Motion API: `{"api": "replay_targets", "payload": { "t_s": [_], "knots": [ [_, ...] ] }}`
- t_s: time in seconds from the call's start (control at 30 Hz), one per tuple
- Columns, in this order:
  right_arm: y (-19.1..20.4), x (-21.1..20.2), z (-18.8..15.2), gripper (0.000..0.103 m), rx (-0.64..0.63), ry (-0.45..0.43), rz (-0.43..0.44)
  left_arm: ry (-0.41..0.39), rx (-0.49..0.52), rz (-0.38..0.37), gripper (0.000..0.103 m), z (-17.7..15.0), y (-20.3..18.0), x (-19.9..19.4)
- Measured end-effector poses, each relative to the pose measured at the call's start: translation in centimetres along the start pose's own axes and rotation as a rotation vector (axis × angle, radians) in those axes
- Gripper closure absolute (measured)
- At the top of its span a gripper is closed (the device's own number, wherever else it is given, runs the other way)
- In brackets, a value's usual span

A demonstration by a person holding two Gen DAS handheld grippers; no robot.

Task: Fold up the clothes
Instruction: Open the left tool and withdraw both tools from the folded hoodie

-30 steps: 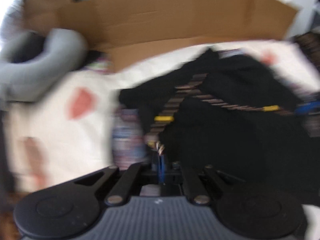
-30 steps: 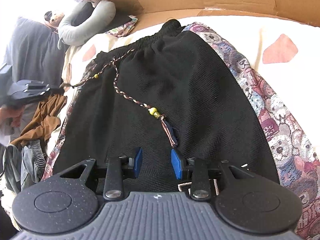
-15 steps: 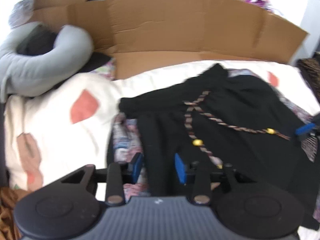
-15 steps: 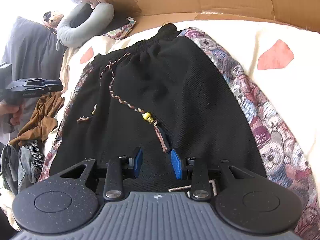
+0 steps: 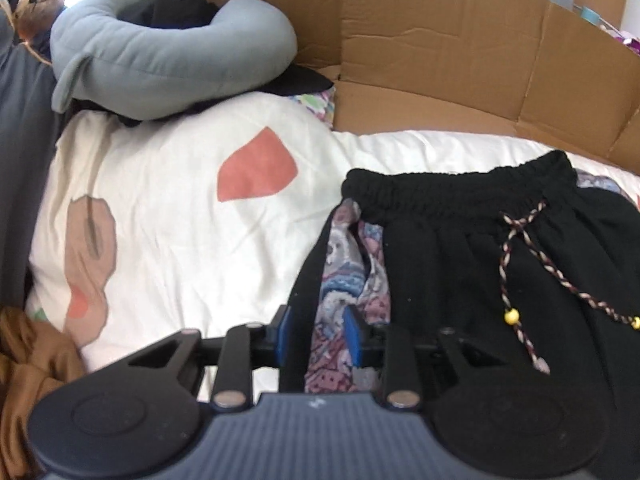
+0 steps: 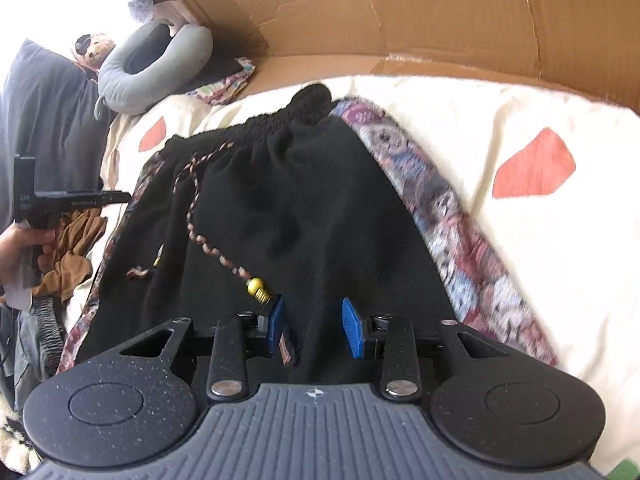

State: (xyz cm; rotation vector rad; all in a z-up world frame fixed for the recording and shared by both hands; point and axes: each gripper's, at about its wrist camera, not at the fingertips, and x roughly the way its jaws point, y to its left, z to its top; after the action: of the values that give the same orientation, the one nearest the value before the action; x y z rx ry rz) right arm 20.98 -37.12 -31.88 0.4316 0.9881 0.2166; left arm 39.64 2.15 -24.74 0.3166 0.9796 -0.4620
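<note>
Shorts (image 6: 304, 208), black with patterned side panels, spread flat on cream bedsheet (image 5: 192, 216), waistband toward cardboard (image 5: 460, 40); braided drawstring (image 6: 212, 240) loose across the front. Left gripper (image 5: 316, 338): fingers apart, straddling the patterned left edge, nothing pinched. Right gripper (image 6: 314, 330): fingers apart over black fabric, drawstring bead just beside one pad, nothing held. Step judged: positioning for first fold, not yet begun. Next likely needed: closing on both edges, lifting evenly, keeping drawstring clear. Grey neck pillow (image 5: 168, 52) beyond.

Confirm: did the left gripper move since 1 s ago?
Yes. The left gripper slid off the black front toward the shorts' patterned side edge, nearer the grey neck pillow.
</note>
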Motion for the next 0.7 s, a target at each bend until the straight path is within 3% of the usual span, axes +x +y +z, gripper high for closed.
{"api": "replay_targets", "payload": {
  "t_s": [0.4, 0.47, 0.53, 0.6, 0.7],
  "knots": [
    [-1.5, 0.9, 4.5, 0.068, -0.040, -0.117, -0.097, 0.031, -0.001, 0.085, 0.074, -1.6, -0.7, 3.0],
    [-1.9, 1.2, 5.2, 0.068, -0.034, -0.135, -0.114, 0.035, 0.008, 0.102, 0.081, -1.5, -0.9, 3.3],
    [-2.2, 1.7, 5.7, 0.068, -0.021, -0.143, -0.123, 0.038, -0.012, 0.092, 0.097, -1.4, -0.7, 3.3],
    [-2.4, 2.2, 6.0, 0.068, -0.014, -0.147, -0.128, 0.040, -0.039, 0.070, 0.101, -1.2, -0.2, 3.2],
    [-2.1, 2.4, 6.1, 0.068, -0.028, -0.144, -0.126, 0.035, -0.002, 0.048, 0.101, -0.9, 0.3, 2.3]
  ]
}}
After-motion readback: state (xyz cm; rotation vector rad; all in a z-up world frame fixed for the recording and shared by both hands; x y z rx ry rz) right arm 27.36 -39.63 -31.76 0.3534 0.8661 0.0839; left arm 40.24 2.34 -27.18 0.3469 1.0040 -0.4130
